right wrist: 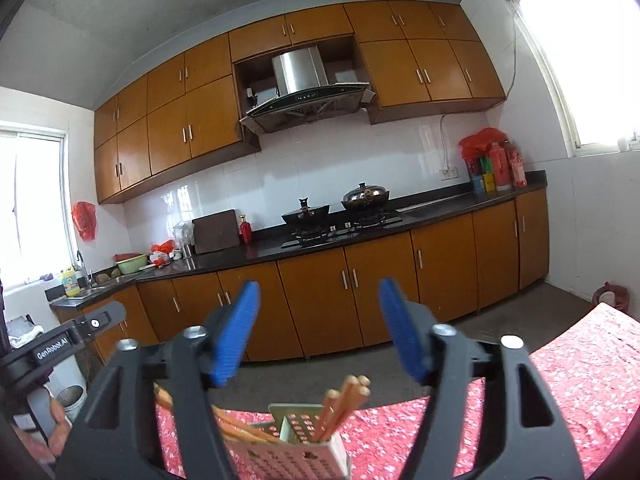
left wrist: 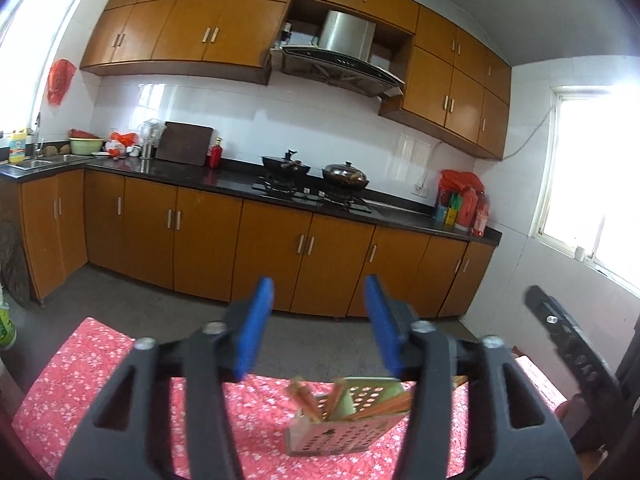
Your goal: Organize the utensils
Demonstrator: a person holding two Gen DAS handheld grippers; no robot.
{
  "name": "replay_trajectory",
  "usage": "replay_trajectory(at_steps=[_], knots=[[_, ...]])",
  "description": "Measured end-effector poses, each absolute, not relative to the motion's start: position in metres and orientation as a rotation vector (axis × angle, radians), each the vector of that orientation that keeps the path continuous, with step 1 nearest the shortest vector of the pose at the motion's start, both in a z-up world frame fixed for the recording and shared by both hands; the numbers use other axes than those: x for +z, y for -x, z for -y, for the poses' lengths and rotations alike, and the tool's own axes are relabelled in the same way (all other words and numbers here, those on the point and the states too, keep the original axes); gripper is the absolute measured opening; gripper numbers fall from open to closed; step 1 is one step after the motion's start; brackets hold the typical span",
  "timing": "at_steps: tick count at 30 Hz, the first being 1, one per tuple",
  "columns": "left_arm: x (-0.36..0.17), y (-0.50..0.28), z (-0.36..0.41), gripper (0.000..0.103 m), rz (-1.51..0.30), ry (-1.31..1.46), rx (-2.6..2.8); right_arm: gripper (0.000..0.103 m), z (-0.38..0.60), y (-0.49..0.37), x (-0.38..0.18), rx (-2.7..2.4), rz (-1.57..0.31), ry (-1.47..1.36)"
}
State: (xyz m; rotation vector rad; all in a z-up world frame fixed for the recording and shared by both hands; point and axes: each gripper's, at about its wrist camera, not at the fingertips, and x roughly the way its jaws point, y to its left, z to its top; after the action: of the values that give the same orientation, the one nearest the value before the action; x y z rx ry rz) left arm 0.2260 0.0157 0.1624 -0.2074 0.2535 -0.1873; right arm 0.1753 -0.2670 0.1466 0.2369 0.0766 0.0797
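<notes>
Left tongs (left wrist: 320, 308): held near level over the desk (left wrist: 80, 364), tipped slightly down; blue ribbed pads parted, gap empty. Black plastic linkage with metal rivets.

Desk: covered in red cloth with a small white floral print.

Utensil holder (left wrist: 344, 428): perforated box with round holes, standing on the cloth below and beyond the left tongs; lower edge partly hidden by the linkage. Chopsticks (left wrist: 308, 400): wooden, leaning in the holder, blurred.

Right tongs (right wrist: 320, 320): level, pads spread wide, nothing held. In the right wrist view the holder (right wrist: 296, 448) is cut off at the bottom edge.
</notes>
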Motion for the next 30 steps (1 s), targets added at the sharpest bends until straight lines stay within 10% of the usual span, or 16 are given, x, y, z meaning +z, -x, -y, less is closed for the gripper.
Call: replay_trajectory(at_steps=[3,6,30], knots=[[0.158,-0.202,-0.028,0.081,-0.248,0.193,-0.173,0.101,0.271,-0.148,0.146,0.075,-0.068,-0.205],[0.144,-0.169,-0.037,0.099,-0.239,0.148,-0.163,0.101,0.265,-0.120,0.137,0.060,-0.058,-0.132],[0.015,-0.077,-0.021,0.099,-0.346,-0.021,-0.095,0.101,0.234,-0.060,0.020,-0.014,-0.279,-0.100]])
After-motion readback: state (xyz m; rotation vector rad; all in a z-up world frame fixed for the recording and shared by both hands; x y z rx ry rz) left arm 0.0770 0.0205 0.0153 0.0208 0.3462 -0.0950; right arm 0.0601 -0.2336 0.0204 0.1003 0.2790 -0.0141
